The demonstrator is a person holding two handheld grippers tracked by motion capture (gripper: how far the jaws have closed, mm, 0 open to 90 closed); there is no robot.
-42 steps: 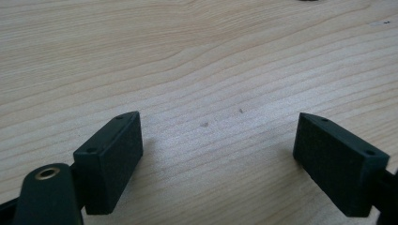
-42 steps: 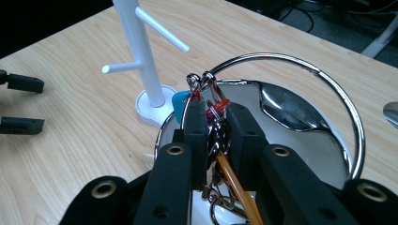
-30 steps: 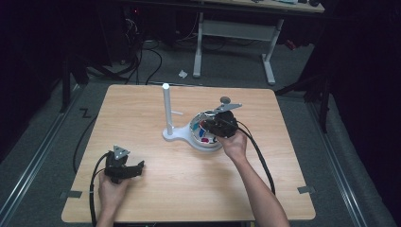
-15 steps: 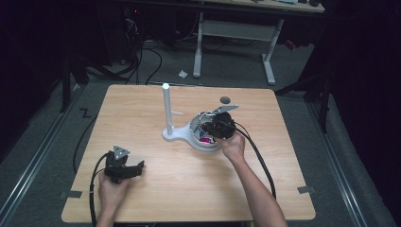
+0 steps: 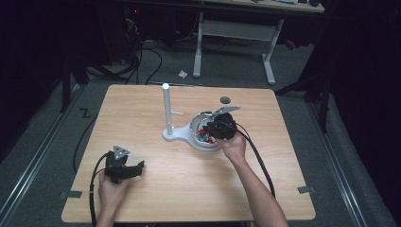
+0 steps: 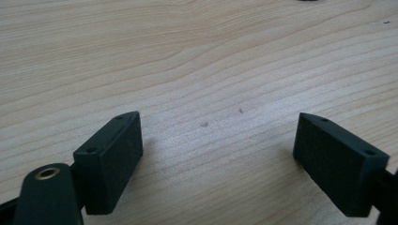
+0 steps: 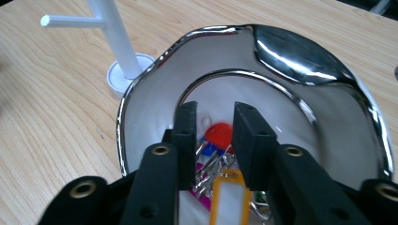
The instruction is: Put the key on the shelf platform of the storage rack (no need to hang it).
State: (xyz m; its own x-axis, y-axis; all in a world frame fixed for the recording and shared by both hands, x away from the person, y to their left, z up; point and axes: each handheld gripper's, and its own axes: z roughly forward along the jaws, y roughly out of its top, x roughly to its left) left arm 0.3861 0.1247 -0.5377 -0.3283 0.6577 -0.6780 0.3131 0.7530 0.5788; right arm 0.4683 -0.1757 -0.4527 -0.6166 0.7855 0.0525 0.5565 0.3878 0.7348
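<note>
the orange key tag [image 7: 228, 200] lies in the heap of key tags and rings at the bottom of the shiny metal bowl [image 7: 300, 56], right under the right claw [image 7: 216, 123]. in the right gripper view its long axis runs up and down the picture, roughly in line with the jaws, with the white label face up; which end carries the ring i can't tell. a red tag [image 7: 218, 133] and a blue one [image 7: 210, 149] sit just beyond it.

the right claw's jaws have just been opening and stand a little apart, with nothing pinched between them, only the heap below. to my eye the step is to pick one tag, so the jaws should straddle the orange tag across its narrow sides and go low enough to catch it, not the loose rings.

the bowl rests on the desk [image 5: 142, 118], touching the base of the white hook stand [image 5: 166, 106]. well apart, near the desk's front left, the left claw [image 6: 218, 159] rests on bare wood, jaws wide apart and empty.
</note>
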